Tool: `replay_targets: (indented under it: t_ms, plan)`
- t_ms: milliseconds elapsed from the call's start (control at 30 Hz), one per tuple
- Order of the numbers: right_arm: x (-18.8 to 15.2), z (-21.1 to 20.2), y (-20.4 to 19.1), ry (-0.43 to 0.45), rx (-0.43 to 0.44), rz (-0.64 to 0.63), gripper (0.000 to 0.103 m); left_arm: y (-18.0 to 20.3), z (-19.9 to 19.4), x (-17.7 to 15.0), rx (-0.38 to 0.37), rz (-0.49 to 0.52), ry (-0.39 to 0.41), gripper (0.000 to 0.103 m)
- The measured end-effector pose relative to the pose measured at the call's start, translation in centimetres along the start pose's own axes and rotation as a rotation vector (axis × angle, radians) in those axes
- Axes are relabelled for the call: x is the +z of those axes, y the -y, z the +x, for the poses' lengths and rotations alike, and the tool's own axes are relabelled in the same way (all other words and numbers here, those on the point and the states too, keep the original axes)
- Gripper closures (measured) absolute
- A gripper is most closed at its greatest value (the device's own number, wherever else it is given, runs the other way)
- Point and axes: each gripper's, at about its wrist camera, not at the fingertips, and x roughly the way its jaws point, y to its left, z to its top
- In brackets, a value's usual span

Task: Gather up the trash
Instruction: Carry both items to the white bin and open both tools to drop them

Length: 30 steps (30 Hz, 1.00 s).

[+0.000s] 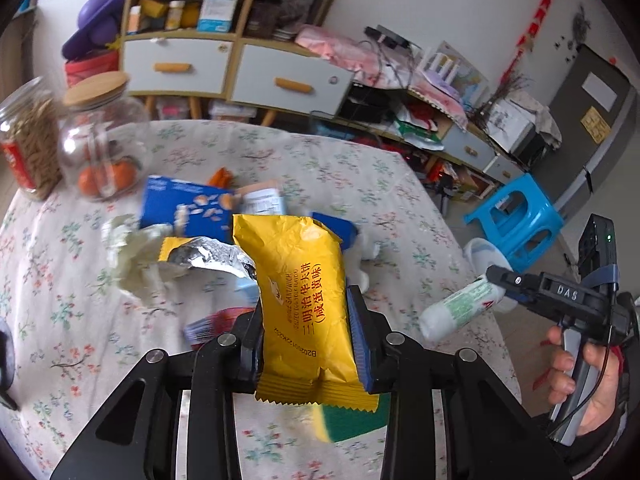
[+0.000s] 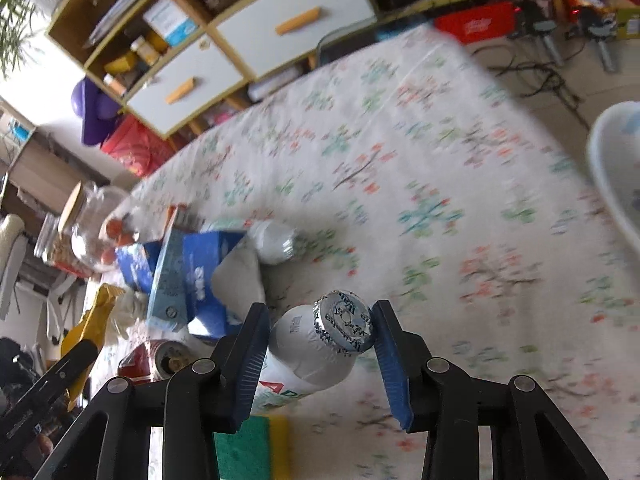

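My left gripper [image 1: 308, 332] is shut on a yellow snack wrapper [image 1: 304, 296] and holds it above the floral tablecloth [image 1: 352, 168]. My right gripper [image 2: 320, 344] is shut on a small white yogurt bottle [image 2: 320, 344] with a foil lid; it also shows at the right of the left wrist view [image 1: 460, 308]. On the table lie a blue cracker box [image 1: 188, 204], a torn foil wrapper [image 1: 204, 256], crumpled paper [image 1: 128, 256], a red can [image 2: 156, 360] and another white bottle [image 2: 276, 240].
Two glass jars [image 1: 100, 140] stand at the table's far left. A green and yellow sponge [image 2: 256, 448] lies near the front. A white bin rim [image 2: 612, 168] is at the right edge. A blue stool [image 1: 520, 220] and shelves [image 1: 224, 60] stand beyond.
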Motion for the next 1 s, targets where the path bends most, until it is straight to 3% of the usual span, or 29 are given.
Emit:
replay_targets:
  t_ms: [300,567,733,967,1000]
  plan:
    - [1.7,-6.0,7.7,0.135,-0.097,0.136,0.057,5.2,2.6,-0.1,-0.019,0.058,-0.033,0.067]
    - [3.5,-9.6,15.3,0.250,-0.267,0.248,0.057,10.8,6.5,-0.6,-0.025,0.153,-0.111,0.067]
    - [4.2,-10.6,19.4,0.302,-0.335,0.328,0.057,14.7,9.5,-0.4,-0.056,0.177,-0.154,0.067]
    - [4.6,-10.9,22.8,0.329,-0.388,0.377,0.055,21.4,13.0,-0.3,-0.097,0.284,-0.175,0.067]
    - [4.7,-11.0,23.1,0.336,-0.385,0.380,0.051,22.5,13.6,-0.4,-0.105,0.305,-0.178,0.067]
